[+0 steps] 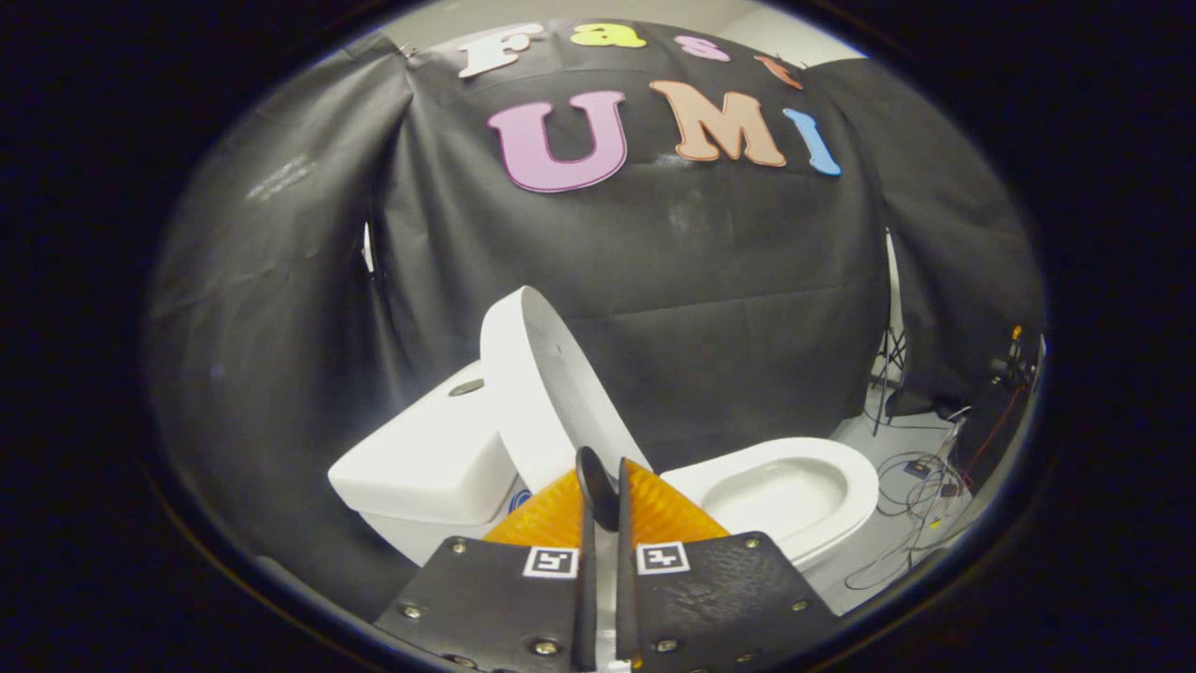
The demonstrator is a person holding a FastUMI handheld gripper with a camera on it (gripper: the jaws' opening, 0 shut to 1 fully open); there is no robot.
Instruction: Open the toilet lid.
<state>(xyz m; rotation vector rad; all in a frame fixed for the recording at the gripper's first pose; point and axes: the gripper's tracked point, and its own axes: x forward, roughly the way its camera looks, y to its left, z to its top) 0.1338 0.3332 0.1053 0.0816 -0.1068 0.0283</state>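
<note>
White porcelain: the toilet (pixel 523 467) stands against the black cloth wall, its tank (pixel 425 458) at about ten o'clock from the fingers and its bowl (pixel 794 486) at about two o'clock.
Lid: the toilet lid (pixel 542 393) is raised nearly upright and tilts back toward the tank, at about eleven o'clock just beyond the fingertips; its lower edge is hidden behind them. So tilted, it looks able to stay up unaided, though whether it touches the tank I cannot tell.
Claw: the claw (pixel 605 486) has its two fingers drawn together with only a thin slit between them. Nothing seems pinched there; whether a tip touches the lid's edge I cannot tell. Closed fingers suit pushing a lid up better than gripping it.
Bowl: its rim and seat lie uncovered, which suggests the opening is all but done.
Floor: loose cables (pixel 920 477) trail past the bowl at three o'clock, well apart from the claw.
</note>
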